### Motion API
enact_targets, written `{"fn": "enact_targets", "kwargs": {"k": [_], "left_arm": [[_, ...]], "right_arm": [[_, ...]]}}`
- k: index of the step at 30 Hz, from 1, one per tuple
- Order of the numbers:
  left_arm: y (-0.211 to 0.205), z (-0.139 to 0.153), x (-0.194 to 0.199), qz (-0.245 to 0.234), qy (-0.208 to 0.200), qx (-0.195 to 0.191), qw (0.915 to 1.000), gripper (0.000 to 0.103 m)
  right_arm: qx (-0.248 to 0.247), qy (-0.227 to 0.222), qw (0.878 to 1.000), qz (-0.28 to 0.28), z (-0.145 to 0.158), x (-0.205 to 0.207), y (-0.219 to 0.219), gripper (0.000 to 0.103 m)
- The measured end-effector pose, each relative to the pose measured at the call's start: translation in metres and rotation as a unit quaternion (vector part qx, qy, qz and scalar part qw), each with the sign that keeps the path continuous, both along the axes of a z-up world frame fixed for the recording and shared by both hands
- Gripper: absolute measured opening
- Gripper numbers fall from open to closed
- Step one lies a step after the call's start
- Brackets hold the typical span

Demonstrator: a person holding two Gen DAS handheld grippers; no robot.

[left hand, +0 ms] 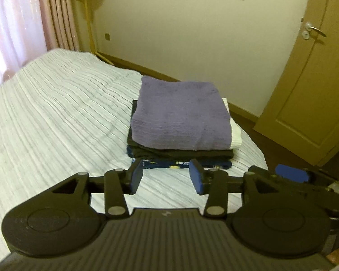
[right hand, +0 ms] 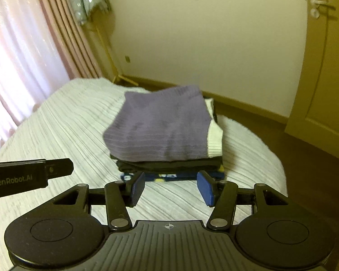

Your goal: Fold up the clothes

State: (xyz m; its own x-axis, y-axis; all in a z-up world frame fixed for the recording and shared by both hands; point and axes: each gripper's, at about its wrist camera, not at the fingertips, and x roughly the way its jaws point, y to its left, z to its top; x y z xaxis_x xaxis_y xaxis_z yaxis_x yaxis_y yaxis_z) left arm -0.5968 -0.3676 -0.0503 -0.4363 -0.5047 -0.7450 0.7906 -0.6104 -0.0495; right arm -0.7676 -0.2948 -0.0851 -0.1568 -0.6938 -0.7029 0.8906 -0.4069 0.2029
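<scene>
a stack of folded clothes [left hand: 180, 124] lies near the bed [left hand: 56, 113] corner, purple knit [right hand: 160, 124] on top. both the left gripper [left hand: 166, 176] and right gripper [right hand: 170, 186] hover just short of it, jaws apart and empty. the fabric looks soft, light and floppy; pinching folded edges would likely hold best.

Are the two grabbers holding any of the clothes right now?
No. The left gripper and the right gripper are both open with nothing between their fingers. The folded pile just sits on the bed in front of them.
</scene>
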Motion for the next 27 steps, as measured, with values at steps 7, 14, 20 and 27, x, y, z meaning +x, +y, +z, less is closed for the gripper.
{"fn": "enact_targets", "kwargs": {"k": [7,14,20,27], "left_arm": [[0.054,0.028,0.041,0.004,0.001,-0.042,0.9991,0.067],[0.083,0.033,0.058,0.008,-0.019,-0.058,0.9981,0.077],[0.100,0.027,0.065,0.005,-0.027,-0.055,0.9981,0.077],[0.103,0.009,0.063,0.001,-0.036,-0.044,0.9984,0.077]], "right_arm": [[-0.005,0.018,1.000,0.002,0.022,0.047,0.051,0.055],[-0.006,0.026,1.000,-0.002,0.026,0.073,0.089,0.055],[0.009,0.014,1.000,-0.012,0.026,0.079,0.108,0.055],[0.020,0.008,0.999,-0.029,0.020,0.075,0.115,0.055]]}}
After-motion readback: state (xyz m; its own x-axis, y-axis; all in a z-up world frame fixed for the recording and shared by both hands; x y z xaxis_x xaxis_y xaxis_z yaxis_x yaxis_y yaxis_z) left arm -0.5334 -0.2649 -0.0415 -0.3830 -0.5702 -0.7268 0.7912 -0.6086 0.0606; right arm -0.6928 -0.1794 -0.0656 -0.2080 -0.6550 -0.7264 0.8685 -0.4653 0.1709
